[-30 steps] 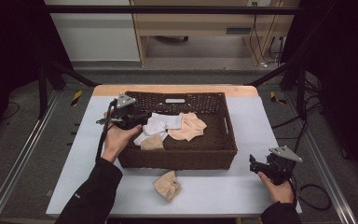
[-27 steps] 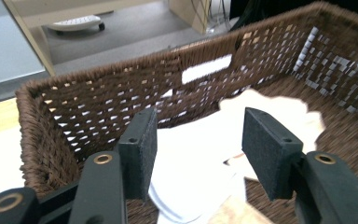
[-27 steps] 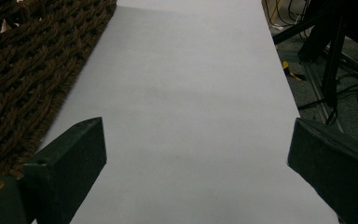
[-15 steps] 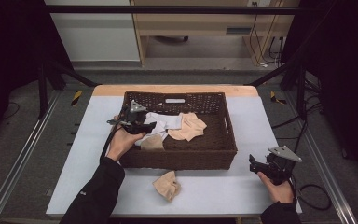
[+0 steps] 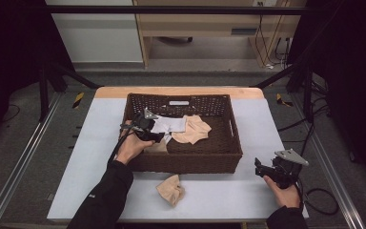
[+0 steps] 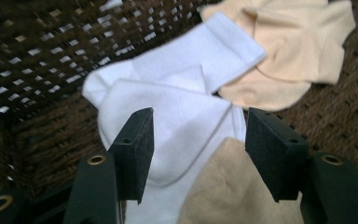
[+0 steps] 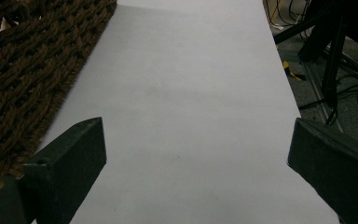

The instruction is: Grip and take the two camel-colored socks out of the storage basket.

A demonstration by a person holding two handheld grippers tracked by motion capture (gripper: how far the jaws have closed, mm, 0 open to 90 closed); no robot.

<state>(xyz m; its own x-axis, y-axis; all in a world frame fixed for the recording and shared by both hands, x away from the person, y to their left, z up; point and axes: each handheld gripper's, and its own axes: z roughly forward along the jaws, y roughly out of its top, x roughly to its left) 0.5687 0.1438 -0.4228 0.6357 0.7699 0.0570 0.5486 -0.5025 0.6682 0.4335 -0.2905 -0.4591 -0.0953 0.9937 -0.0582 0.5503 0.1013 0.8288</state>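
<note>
High view has the surface (image 5: 90, 143) covered in a pale grey-blue sheet, with a strip of bare wood showing along its far edge. A dark wicker basket (image 5: 190, 160) sits mid-surface holding a white sock (image 5: 167, 125) and a peach sock (image 5: 194, 130); a tan sock (image 6: 235, 191) lies at the near left inside, partly over the white one. Another peach sock (image 5: 170, 189) lies on the sheet just near of the basket.

The left hand-held gripper (image 5: 148, 134) is down inside the basket's left end. Its jaws have just been opening and stand wide, with the white and tan socks between them, pads not pressing anything. The right hand-held gripper (image 5: 262, 168) rests at the near right of the surface, jaws wide over bare sheet.

Room's dim: grey floor, metal rails on both sides, a wooden bench at the far wall, cables at the far right.
</note>
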